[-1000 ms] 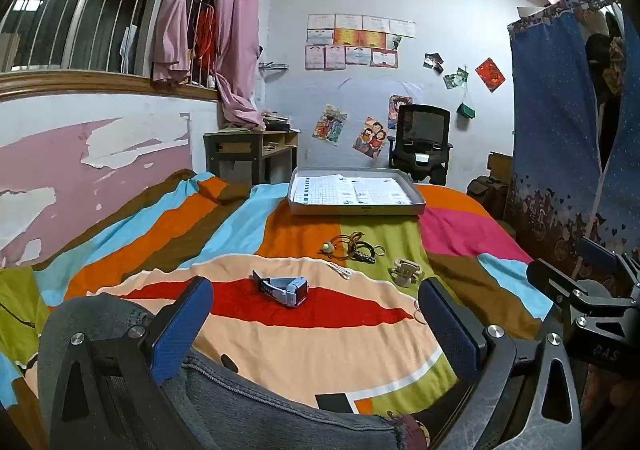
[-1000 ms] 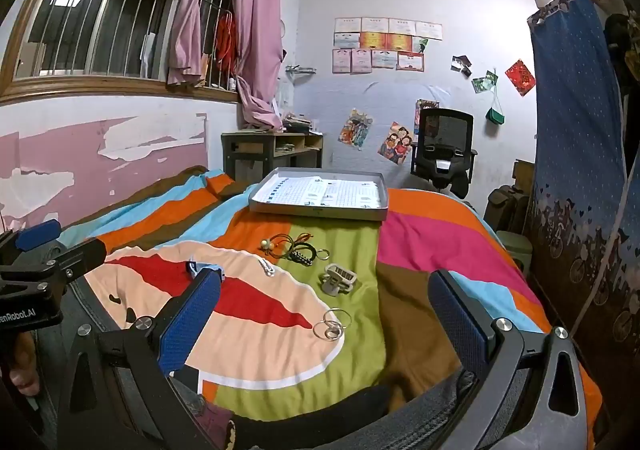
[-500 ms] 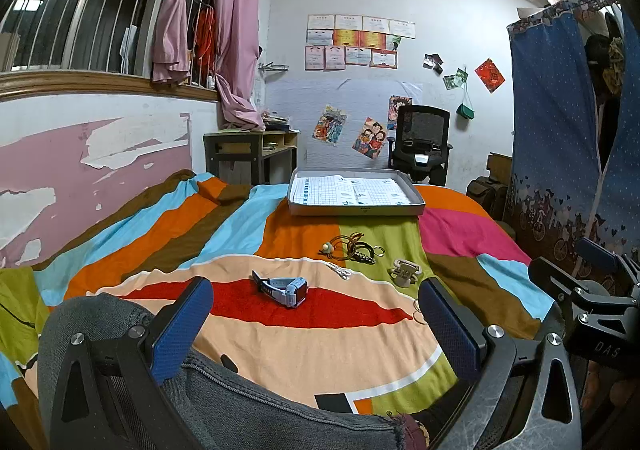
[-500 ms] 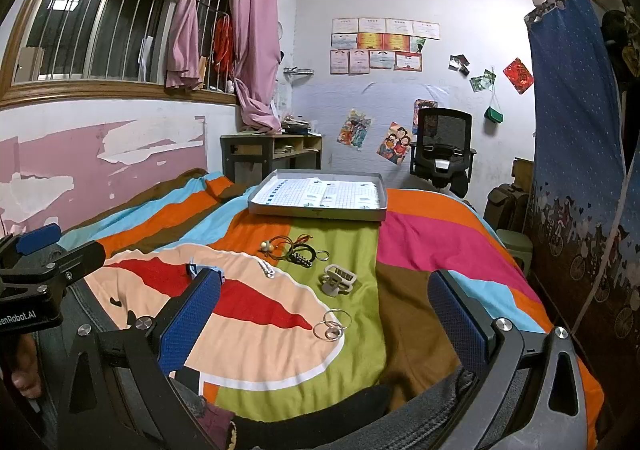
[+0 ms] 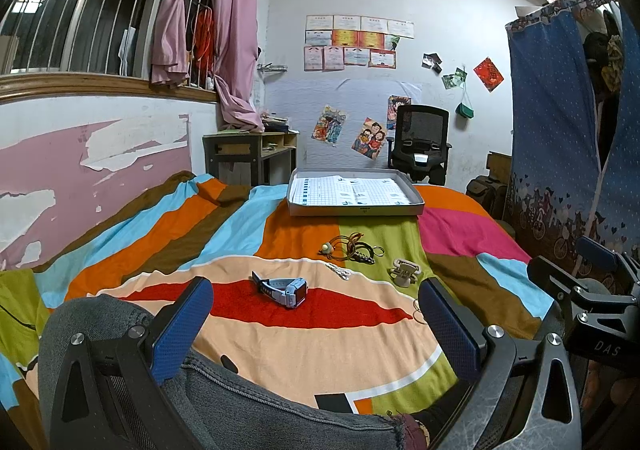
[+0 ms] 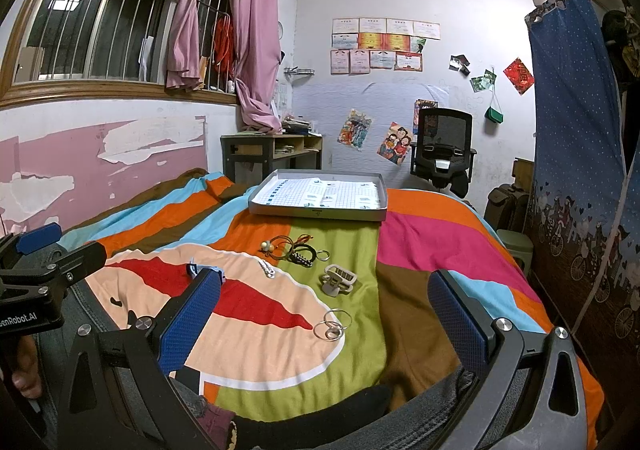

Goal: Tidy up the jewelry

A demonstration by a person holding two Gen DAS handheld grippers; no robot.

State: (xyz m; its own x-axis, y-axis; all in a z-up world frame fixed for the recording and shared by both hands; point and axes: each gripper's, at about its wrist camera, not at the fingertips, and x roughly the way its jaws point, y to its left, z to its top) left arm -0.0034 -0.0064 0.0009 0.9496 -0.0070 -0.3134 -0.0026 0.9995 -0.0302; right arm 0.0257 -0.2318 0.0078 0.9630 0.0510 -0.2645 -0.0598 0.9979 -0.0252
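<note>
Both the left gripper [image 5: 312,322] and the right gripper [image 6: 324,314] stand wide apart and empty, near the bed's close end. On the bedspread [image 6: 420,234] lie one watch [image 5: 286,289], one hair clip [image 6: 337,279], two thin rings [image 6: 332,324] touching each other, and a tangle of cords [image 6: 294,246]; one tray [image 6: 320,196] waits far. All seem light; the rings look slippery, so pinch across the rim, and take the watch by its stiff case.

Both tools [image 5: 316,324] [image 6: 324,314] wide apart, empty

Striped cloth bedspread [image 6: 420,246] matt; rings [image 6: 332,324] shiny metal (thin); hair clip [image 6: 337,279] matt plastic.
</note>
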